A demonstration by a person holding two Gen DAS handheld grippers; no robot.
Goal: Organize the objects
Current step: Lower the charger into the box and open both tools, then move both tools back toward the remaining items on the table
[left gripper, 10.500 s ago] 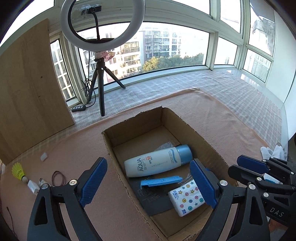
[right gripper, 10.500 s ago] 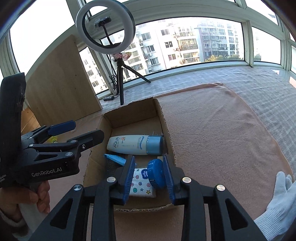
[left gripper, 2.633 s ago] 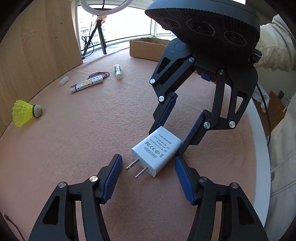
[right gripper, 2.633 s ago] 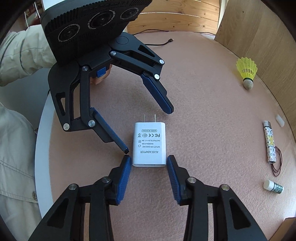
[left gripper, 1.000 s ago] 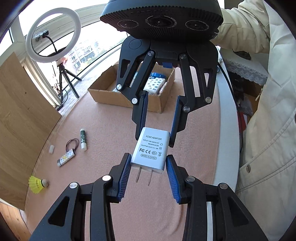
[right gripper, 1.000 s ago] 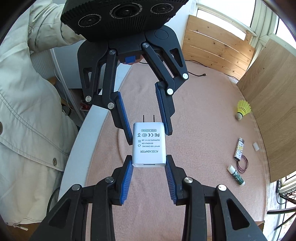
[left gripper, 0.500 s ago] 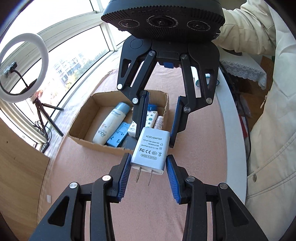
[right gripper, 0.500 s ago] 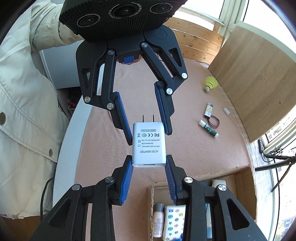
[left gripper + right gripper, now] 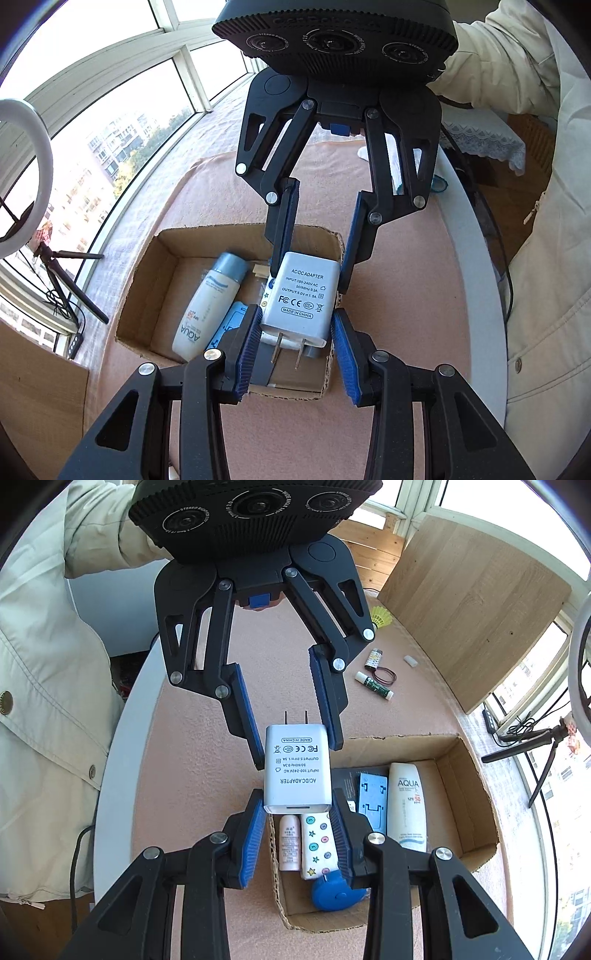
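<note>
A white AC/DC adapter hangs in the air, held from opposite ends by both grippers. My left gripper is shut on its pronged end, with the prongs pointing back toward that camera. My right gripper is shut on the flat end. Each gripper faces the other: the right gripper from above in the left wrist view, the left gripper in the right wrist view. Directly under the adapter lies an open cardboard box holding an AQUA bottle, a blue plastic piece and a star-patterned box.
On the pink cloth beyond the box lie a yellow shuttlecock, a patterned tube, a lip balm stick and a hair tie. A wooden panel stands behind them. A person's cream jacket borders the round table edge.
Both grippers have carried the adapter together across the cloth to above the cardboard box. Their hold on it looks the same.
</note>
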